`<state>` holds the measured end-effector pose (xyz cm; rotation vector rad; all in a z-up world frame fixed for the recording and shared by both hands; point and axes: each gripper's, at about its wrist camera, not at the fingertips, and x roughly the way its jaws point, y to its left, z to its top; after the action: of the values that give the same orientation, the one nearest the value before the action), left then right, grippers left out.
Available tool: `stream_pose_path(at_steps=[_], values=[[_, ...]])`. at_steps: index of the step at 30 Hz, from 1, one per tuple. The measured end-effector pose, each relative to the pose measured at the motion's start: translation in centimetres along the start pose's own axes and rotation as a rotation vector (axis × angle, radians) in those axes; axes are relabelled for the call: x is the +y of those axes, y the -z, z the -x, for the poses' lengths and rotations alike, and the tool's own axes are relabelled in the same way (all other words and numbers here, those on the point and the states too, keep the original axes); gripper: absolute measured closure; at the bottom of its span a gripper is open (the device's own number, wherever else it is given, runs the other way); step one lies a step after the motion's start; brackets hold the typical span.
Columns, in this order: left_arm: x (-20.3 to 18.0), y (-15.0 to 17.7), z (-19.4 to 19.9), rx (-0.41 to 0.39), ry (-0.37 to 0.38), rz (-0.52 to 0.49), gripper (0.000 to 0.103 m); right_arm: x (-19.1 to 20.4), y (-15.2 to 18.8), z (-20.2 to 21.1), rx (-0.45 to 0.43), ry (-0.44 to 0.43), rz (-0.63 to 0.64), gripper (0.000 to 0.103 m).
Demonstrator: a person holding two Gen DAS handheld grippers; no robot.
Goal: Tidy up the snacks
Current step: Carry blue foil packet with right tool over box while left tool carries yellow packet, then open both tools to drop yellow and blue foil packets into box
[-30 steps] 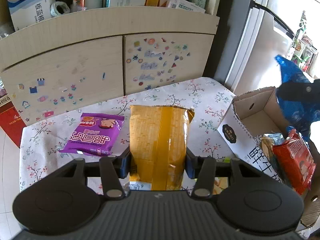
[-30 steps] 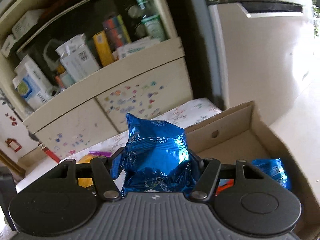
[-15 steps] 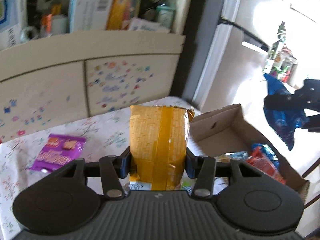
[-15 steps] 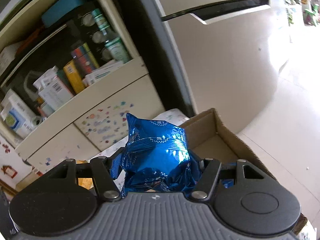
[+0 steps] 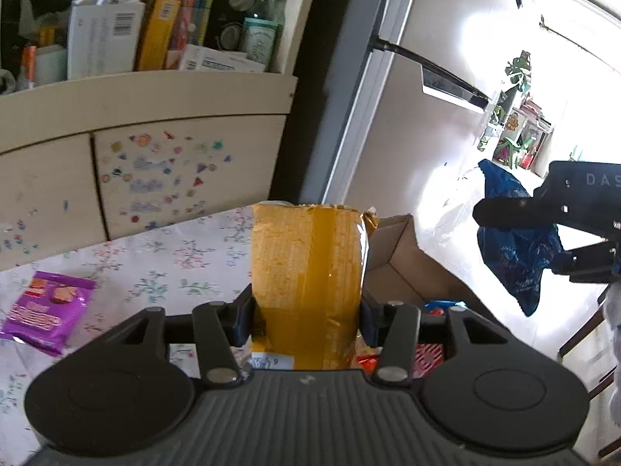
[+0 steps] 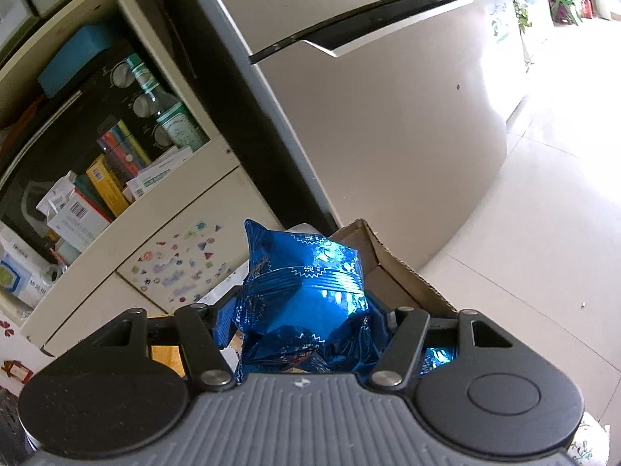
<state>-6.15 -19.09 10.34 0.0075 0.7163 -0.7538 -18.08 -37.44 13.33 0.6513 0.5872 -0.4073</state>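
Observation:
My left gripper (image 5: pixel 306 312) is shut on a yellow snack bag (image 5: pixel 306 264) and holds it upright above the table, next to the open cardboard box (image 5: pixel 407 272). My right gripper (image 6: pixel 302 320) is shut on a crumpled blue foil snack bag (image 6: pixel 302 291), held in the air above the box (image 6: pixel 403 275). In the left wrist view the right gripper (image 5: pixel 516 233) shows at the far right with the blue bag (image 5: pixel 512 248) hanging from it. A purple snack packet (image 5: pixel 44 310) lies on the floral tablecloth at the left.
Red and blue packets (image 5: pixel 427 349) lie inside the box. Behind the table stands a cupboard with stickers (image 5: pixel 167 171) and a shelf of boxes and bottles (image 5: pixel 163 27). A fridge (image 6: pixel 368 116) stands to the right, with tiled floor beyond.
Both grippers have risen and swung right with their bags. The box has dropped lower in both views, and the purple packet has shifted to the left edge.

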Motion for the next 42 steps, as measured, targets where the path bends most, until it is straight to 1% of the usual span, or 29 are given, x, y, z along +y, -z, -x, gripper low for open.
stream_pose_path(at_steps=[11, 12, 13, 14, 15, 17, 20, 23, 26, 35, 39, 42], values=[[-3.2, -1.2, -3.6, 0.026, -0.002, 0.004, 0.052, -0.9, -0.6, -0.7, 0.005, 0.019, -0.075, 0.032], [-3.4, -1.4, -3.8, 0.028, -0.004, 0.002, 0.050, -1.0, -0.6, -0.9, 0.005, 0.021, -0.083, 0.030], [-3.6, -1.5, -3.8, 0.024, -0.008, 0.003, 0.045, -1.1, -0.6, -1.0, 0.006, 0.023, -0.093, 0.030], [-3.7, -1.6, -3.6, 0.016, -0.010, 0.003, 0.033, -1.2, -0.7, -1.1, 0.005, 0.028, -0.103, 0.029], [-3.8, -1.7, -3.4, 0.004, -0.010, 0.002, 0.025, -1.2, -0.7, -1.1, 0.003, 0.030, -0.109, 0.029], [-3.8, -2.0, -2.8, -0.020, -0.001, -0.012, 0.023, -1.4, -0.7, -1.1, -0.002, 0.030, -0.117, 0.028], [-3.4, -2.3, -2.1, -0.021, -0.004, -0.024, 0.020, -1.5, -0.7, -0.9, -0.005, 0.020, -0.127, 0.026], [-2.2, -2.2, -1.4, -0.008, -0.016, -0.013, 0.018, -1.1, -0.7, -1.0, -0.003, 0.006, -0.117, 0.025], [-1.0, -1.8, -0.7, 0.000, -0.048, -0.022, 0.018, -0.5, -0.5, -1.1, 0.004, -0.016, -0.087, 0.024], [3.9, -0.4, 2.1, 0.027, -0.132, -0.010, 0.016, 2.7, 0.8, -1.7, 0.035, -0.075, 0.071, 0.022], [5.8, 0.4, 3.2, 0.040, -0.168, -0.012, 0.016, 4.0, 1.7, -2.0, 0.066, -0.112, 0.124, 0.022], [7.6, 0.9, 4.0, 0.053, -0.192, 0.006, 0.015, 5.2, 2.6, -2.2, 0.090, -0.136, 0.181, 0.022]])
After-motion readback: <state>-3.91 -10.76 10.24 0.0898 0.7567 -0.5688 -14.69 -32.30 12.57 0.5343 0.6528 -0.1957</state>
